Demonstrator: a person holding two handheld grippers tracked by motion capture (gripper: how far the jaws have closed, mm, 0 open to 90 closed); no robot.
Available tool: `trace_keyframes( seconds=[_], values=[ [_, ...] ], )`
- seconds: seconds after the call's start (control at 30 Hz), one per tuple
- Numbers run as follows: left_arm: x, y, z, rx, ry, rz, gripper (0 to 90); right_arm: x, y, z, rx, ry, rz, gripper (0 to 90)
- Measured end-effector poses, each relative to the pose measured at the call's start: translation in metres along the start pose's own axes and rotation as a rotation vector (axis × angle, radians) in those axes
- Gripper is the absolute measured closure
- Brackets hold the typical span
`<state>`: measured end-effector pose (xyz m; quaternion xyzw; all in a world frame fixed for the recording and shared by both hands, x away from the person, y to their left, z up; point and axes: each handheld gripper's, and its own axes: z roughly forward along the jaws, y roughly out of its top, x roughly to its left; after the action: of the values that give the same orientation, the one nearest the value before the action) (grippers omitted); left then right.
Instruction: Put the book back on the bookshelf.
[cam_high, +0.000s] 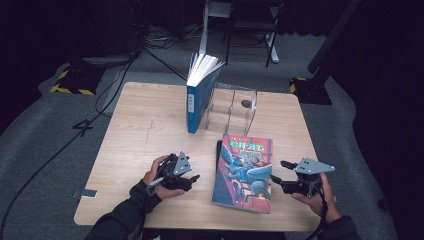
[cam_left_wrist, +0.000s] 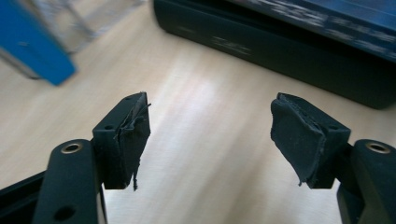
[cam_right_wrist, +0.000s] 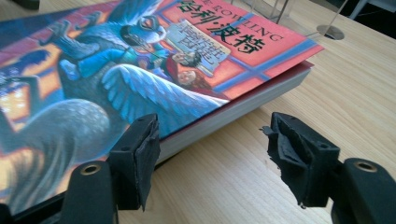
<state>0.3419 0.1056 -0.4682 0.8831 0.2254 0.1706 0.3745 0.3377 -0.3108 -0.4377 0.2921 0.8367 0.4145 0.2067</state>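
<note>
A thick paperback with a red and blue illustrated cover (cam_high: 245, 172) lies flat on the wooden table (cam_high: 145, 125), front right of centre. My left gripper (cam_high: 194, 179) rests low on the table just left of it, jaws open and empty, facing the book's dark spine (cam_left_wrist: 289, 60). From the left gripper view, the left gripper (cam_left_wrist: 210, 135) has bare tabletop between its pads. My right gripper (cam_high: 280, 172) sits at the book's right side, open. In the right gripper view the right gripper (cam_right_wrist: 212, 149) faces the page edge of the book (cam_right_wrist: 140, 60), its left pad close beside it.
A blue book (cam_high: 199, 95) stands upright, pages fanned, against a clear acrylic book stand (cam_high: 232, 107) at the table's back centre. A small flat object (cam_high: 89, 193) lies at the front left edge. Cables and chair legs are on the floor behind.
</note>
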Motion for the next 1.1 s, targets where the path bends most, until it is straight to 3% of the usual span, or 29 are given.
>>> trace_keyframes(
  seconds=[0.17,0.3,0.4,0.47,0.6,0.8,0.87,0.97,1.1],
  values=[
    [-0.017,-0.011,0.006,0.030,-0.059,0.011,27.6,0.005,0.004,-0.001,0.001,0.051,0.016,33.3],
    [-0.029,-0.019,0.011,0.064,-0.103,0.029,28.0,0.013,0.007,-0.001,0.029,0.105,-0.015,32.9],
    [-0.032,-0.021,0.012,0.076,-0.120,0.027,28.1,0.017,0.009,0.001,0.068,0.138,-0.003,30.1],
    [-0.032,-0.020,0.012,0.079,-0.114,0.032,27.7,0.018,0.008,0.005,0.101,0.165,0.018,28.3],
    [-0.030,-0.021,0.016,0.088,-0.112,0.019,27.3,0.013,0.007,0.008,0.119,0.203,0.069,25.1],
    [-0.025,-0.022,0.021,0.066,-0.149,0.006,24.2,0.006,0.005,0.015,0.134,0.272,0.134,22.3],
    [-0.020,-0.022,0.025,0.060,-0.182,-0.029,21.8,0.005,0.005,0.016,0.141,0.285,0.132,20.5],
    [-0.018,-0.021,0.028,0.066,-0.189,-0.020,18.8,0.004,0.006,0.017,0.155,0.299,0.134,19.5],
    [-0.017,-0.020,0.029,0.063,-0.195,-0.017,17.8,0.007,0.009,0.017,0.154,0.278,0.106,18.2]
  ],
)
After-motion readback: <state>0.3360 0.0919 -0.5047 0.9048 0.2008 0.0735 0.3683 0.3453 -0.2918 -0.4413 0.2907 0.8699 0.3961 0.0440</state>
